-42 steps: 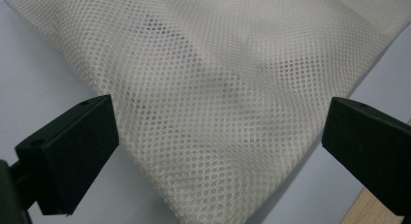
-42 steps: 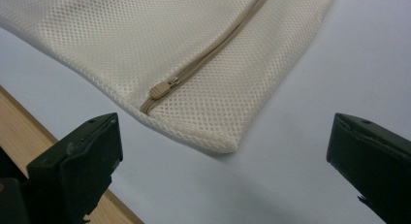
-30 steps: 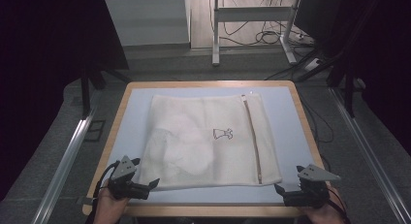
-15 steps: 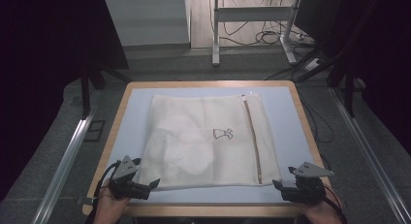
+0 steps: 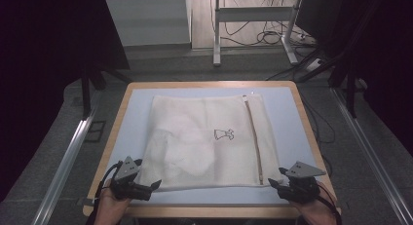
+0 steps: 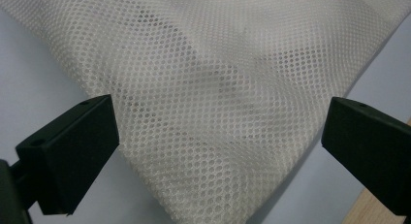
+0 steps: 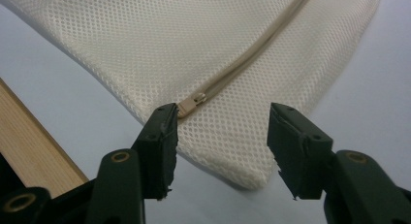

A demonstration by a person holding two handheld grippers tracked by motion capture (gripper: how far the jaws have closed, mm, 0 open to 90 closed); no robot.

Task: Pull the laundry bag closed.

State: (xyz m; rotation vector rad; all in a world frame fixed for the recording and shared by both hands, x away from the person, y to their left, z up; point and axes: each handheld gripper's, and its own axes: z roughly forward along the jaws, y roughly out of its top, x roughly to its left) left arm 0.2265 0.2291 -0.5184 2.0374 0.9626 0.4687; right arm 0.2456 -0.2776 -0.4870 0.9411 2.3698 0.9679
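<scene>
Nothing is gripped yet — the flat cream mesh zip-up laundry bag (image 5: 207, 140) lies spread on the pale blue, wood-edged desk (image 5: 287, 105). The left claw (image 6: 218, 151) gapes wide around one near corner; the right claw (image 7: 220, 136) stands open just short of the other, beside the beige zipper pull (image 7: 193, 102) — closing and lifting likely remain.

The high view is dim and a little soft; the left and right margins fall into near black, while the far floor is brighter. The table (image 5: 292, 113) is evenly lit, with no glare. In both gripper views the mesh bag (image 6: 218, 88) is sharp and bright, throwing a soft shadow along its near edge; the close jaws are slightly blurred.
</scene>
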